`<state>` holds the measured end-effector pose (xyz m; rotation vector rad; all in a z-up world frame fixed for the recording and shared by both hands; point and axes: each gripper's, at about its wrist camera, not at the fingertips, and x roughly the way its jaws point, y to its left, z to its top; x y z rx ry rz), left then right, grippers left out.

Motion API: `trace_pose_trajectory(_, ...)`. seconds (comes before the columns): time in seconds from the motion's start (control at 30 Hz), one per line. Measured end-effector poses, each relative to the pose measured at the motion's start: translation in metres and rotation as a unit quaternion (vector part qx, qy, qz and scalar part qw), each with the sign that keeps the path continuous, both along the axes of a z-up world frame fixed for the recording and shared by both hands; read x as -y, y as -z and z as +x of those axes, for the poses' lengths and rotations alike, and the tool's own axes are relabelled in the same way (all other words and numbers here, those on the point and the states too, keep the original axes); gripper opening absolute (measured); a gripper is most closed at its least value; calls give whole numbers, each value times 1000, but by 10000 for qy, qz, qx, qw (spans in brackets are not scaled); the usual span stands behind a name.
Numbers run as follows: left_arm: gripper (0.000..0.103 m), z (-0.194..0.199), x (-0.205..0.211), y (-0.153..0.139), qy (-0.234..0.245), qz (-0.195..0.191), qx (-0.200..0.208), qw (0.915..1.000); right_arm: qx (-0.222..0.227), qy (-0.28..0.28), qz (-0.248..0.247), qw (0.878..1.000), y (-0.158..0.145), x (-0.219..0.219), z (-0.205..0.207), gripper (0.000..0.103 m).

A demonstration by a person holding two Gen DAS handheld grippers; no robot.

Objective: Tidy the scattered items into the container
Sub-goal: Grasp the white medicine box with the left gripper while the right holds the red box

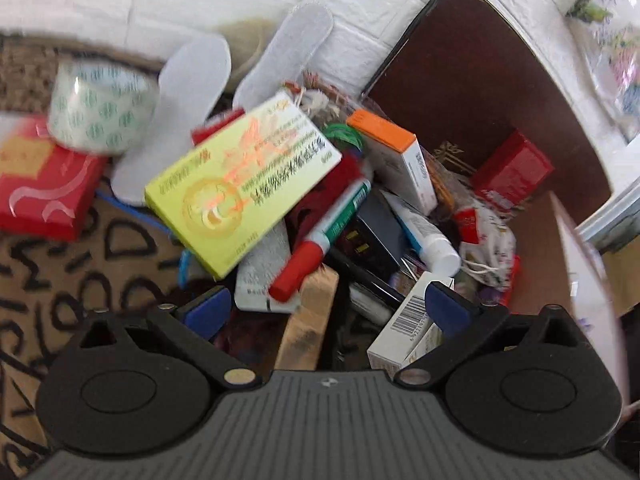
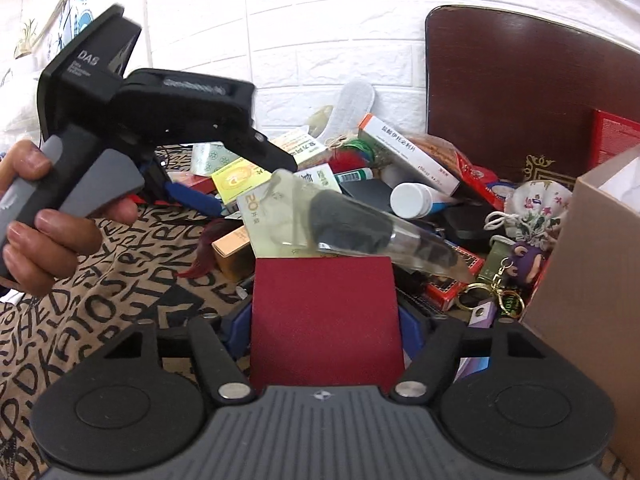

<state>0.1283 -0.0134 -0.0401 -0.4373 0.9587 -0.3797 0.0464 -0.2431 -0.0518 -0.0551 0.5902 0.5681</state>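
A: Right wrist view first: what is the right gripper (image 2: 325,322) doing?

B: It is clamped on a dark red box (image 2: 325,316), blue pads pressed against both side faces. The box sits square between them, near the camera, above the lettered cloth (image 2: 100,280).

A: How will it handle?

B: I judge it light and stiff, likely cardboard with a matte skin, so not slippery. The side grip suits it; squeezing harder could dent the walls.

A: Where is the container?

B: A brown carton (image 2: 592,260) stands just right of the pile; I take that for it. The red box is not yet in.

A: And the left gripper (image 1: 326,306)?

B: Its fingers are spread wide with nothing between them, hovering over the heap. Below lie a yellow box (image 1: 240,188), a marker (image 1: 320,236) with a red cap, and a white tube (image 1: 428,232).

A: Which is the easy pick?

B: The yellow box, I think: flat, rigid, lying on top. Take it across its narrow width. The marker is round and smooth and could roll out of the pads. The tape roll (image 1: 100,112), far left, is heavier; grip it through the wall.

A: Anything soft?

B: A drawstring pouch (image 2: 536,208) near the carton; it will sag, so pinch it at the neck.
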Motion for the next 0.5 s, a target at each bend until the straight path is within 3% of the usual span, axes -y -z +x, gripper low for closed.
trace_pose_trajectory(0.07, 103, 2, -4, 3, -13, -63, -108, 9999, -44, -13, 20, 10000, 0, 0, 0, 71)
trace_pose_trajectory(0.17, 103, 2, -1, 2, -7, 150, -66, 9999, -60, -44, -21, 10000, 1, -2, -2, 71)
trace_pose_trajectory(0.27, 103, 12, -11, 10, 205, -495, -475, 9974, -92, -13, 51, 9999, 0, 0, -2, 71)
trace_pose_trajectory(0.37, 103, 27, -23, 31, 297, -1299, -1105, 9849, -123, -7, 62, 9999, 0, 3, -1, 71)
trace_pose_trajectory(0.43, 103, 29, -23, 33, 388, -1411, -1104, 9831, -143, -11, -21, 9999, 2, 2, -1, 71)
trace_pose_trajectory(0.5, 103, 28, -13, 28, 552, -1150, -976, 9870, -174, -18, -35, 9998, 4, 1, 0, 70)
